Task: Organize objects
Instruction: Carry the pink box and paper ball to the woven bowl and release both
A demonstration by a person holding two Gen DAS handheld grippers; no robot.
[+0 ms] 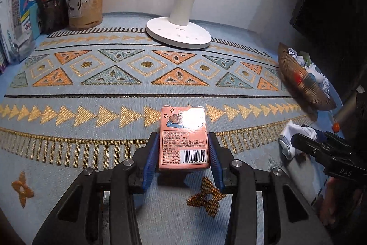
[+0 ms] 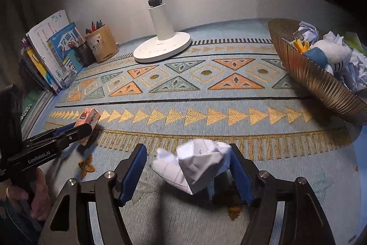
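Observation:
My left gripper is shut on a pink card box with a barcode, its blue pads pressed on both sides; the box tilts just above the patterned cloth. It also shows in the right wrist view. My right gripper is open around a crumpled white paper ball on the cloth; the right pad touches it, the left pad stands apart. The paper and right gripper show at the right of the left wrist view.
A white lamp base stands at the back centre. Pen holders and books stand at the back left. A brown ribbed bowl with crumpled paper and a plush toy sits at the right.

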